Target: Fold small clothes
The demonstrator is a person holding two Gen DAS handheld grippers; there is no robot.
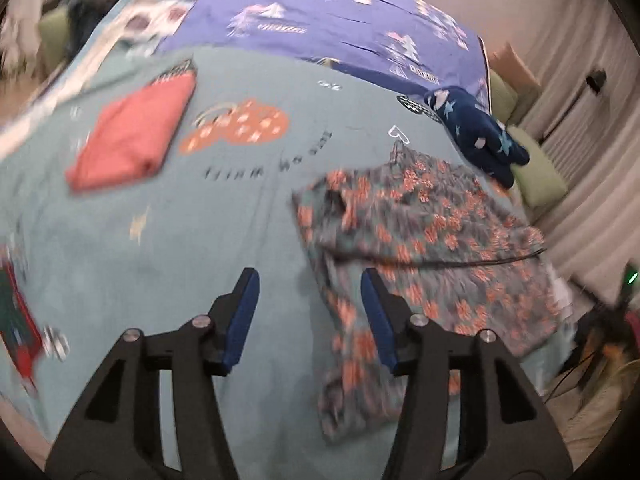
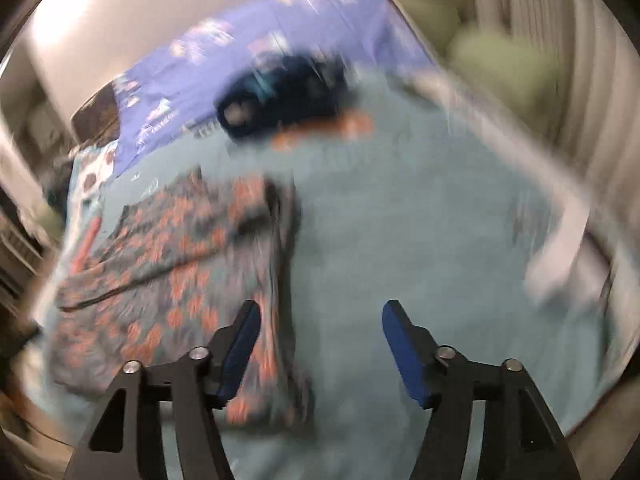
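Floral garment [image 1: 424, 240] lies spread and rumpled on the teal bedspread [image 1: 240, 232], right of centre in the left wrist view, with a dark cord line running across its middle. Going left to right in that view: a red and green item [image 1: 18, 328] sits at the near left edge, too blurred to identify; a folded coral cloth [image 1: 132, 136] rests far left on the bedspread, well apart from the floral piece; an orange printed patch [image 1: 240, 126] and dark lettering mark the bedspread near the middle; a purple sheet [image 1: 328, 20] covers the far part of the bed; a navy star cloth [image 1: 476, 132] lies bunched at the far right, near the far edge of the floral garment; green cushions [image 1: 536, 176] sit beyond the bed's right side.

The left gripper [image 1: 310, 312] hovers over the near left edge of the floral garment, fingers spread apart and holding nothing.

In the heavily blurred right wrist view the floral garment [image 2: 180, 264] lies to the left, the navy star cloth [image 2: 280, 96] far centre beside the purple sheet [image 2: 248, 64], and a pale band [image 2: 560, 240] runs along the right. The right gripper [image 2: 320, 344] has its fingers wide apart and empty; its left finger [image 2: 240, 352] overlaps the garment's right edge, its right finger over bare bedspread [image 2: 420, 240]
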